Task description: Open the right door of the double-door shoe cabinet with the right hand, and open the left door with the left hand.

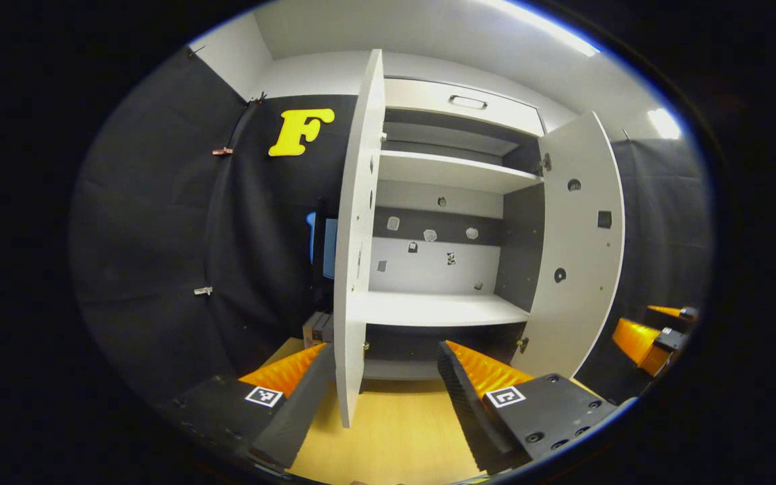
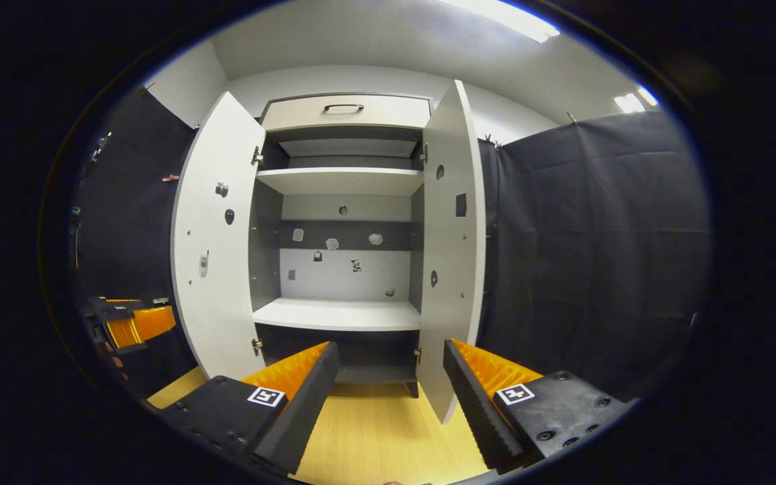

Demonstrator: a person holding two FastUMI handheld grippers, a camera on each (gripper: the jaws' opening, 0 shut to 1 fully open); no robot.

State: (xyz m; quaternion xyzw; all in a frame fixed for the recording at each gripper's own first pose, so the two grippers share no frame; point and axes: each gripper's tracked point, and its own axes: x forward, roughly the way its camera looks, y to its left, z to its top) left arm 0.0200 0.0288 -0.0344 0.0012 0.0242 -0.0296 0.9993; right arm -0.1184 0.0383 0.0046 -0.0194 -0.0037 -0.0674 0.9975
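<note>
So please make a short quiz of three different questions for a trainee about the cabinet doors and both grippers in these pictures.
1. True or false: the white left door and white right door of the white double-door shoe cabinet both stand open.
2. The left gripper is: A open, B shut on the left door.
3. What does the right gripper hold?

Key: 1 true; 2 A; 3 nothing, its jaws are open.

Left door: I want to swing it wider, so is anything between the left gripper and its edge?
Nothing visible. In the left gripper view the left door stands open, its edge between the open jaws of the left gripper, with bare floor below.
</note>
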